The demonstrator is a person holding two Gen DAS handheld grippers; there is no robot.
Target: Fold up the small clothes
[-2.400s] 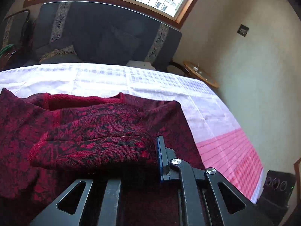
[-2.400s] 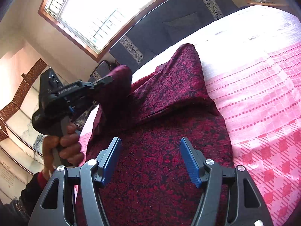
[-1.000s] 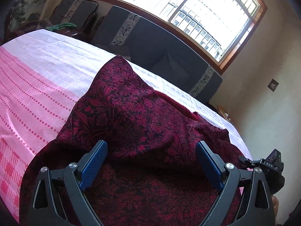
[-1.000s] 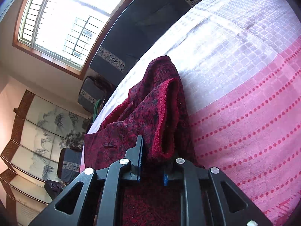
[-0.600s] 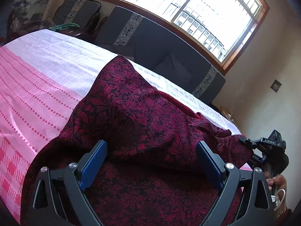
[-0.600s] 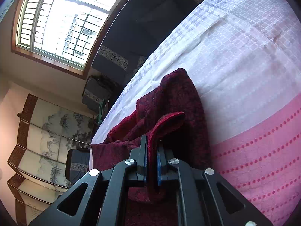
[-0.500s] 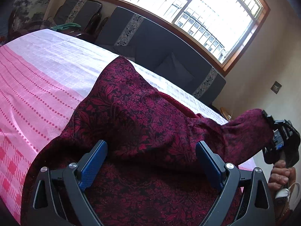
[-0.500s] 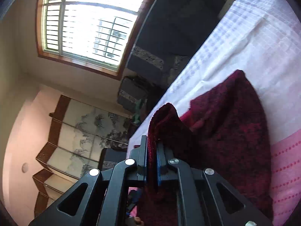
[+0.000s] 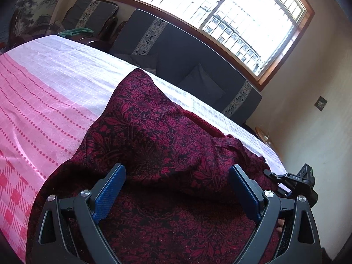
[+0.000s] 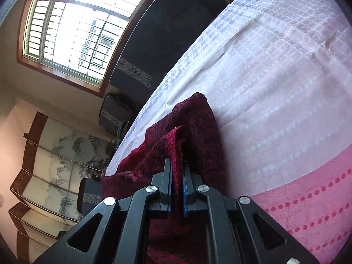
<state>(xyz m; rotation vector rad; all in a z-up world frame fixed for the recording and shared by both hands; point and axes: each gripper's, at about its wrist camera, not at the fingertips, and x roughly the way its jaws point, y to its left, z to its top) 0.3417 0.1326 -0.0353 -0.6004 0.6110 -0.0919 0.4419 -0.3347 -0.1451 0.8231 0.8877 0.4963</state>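
Matt, nubbly dark-red floral woven garment [image 9: 154,136] with a fleecy red lining [image 10: 173,145], on a faintly sheened pink-and-white waffle-textured cloth bedspread [image 9: 44,101]; matt black plastic gripper frames carry blue textured pads [image 9: 110,190] and shiny metal screws [image 9: 268,193].

The garment's [image 9: 158,145] near hem ran off the bottom edge; the pinched fold hid the right gripper's [image 10: 176,189] pads, and most of the bedspread [image 9: 44,101] lay covered.
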